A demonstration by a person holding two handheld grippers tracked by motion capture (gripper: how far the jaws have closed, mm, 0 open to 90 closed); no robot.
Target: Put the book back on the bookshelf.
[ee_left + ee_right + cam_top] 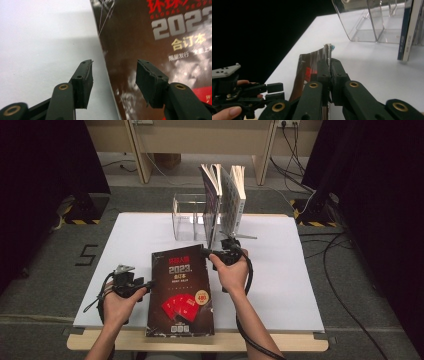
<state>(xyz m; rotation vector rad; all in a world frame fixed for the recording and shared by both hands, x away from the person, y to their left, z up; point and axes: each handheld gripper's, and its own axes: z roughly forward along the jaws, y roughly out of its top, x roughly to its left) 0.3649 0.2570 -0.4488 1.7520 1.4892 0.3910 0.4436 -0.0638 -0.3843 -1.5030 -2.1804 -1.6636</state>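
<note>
A person stands at the near edge of a white table (280, 270) with a gripper in each hand. The task's thing is 1 large, dark, glossy book (181, 292), lying flat at the near middle of the table, its near edge at the table's front lip. At the far side stands a clear acrylic rack (187, 215), with 2 other books (225, 202) upright at its right end.

Right gripper (220, 254): jaws clamped tight on the book's cover at its far right corner, and that cover curls upward in the right gripper view. Left gripper (148, 284): jaws stand wide, 1 pad over the table and 1 over the cover, straddling the book's left edge (106, 65) without pressing on it.

Assessment: the volume looks thick and probably heavy, while the cover is thin, limp and slick. A pinch on the cover alone is likely to bend or tear it rather than lift the block. The sounder hold is across the full thickness at the left edge or spine, with the second gripper steadying the opposite side. Slippage on the glossy finish is a risk.
</note>
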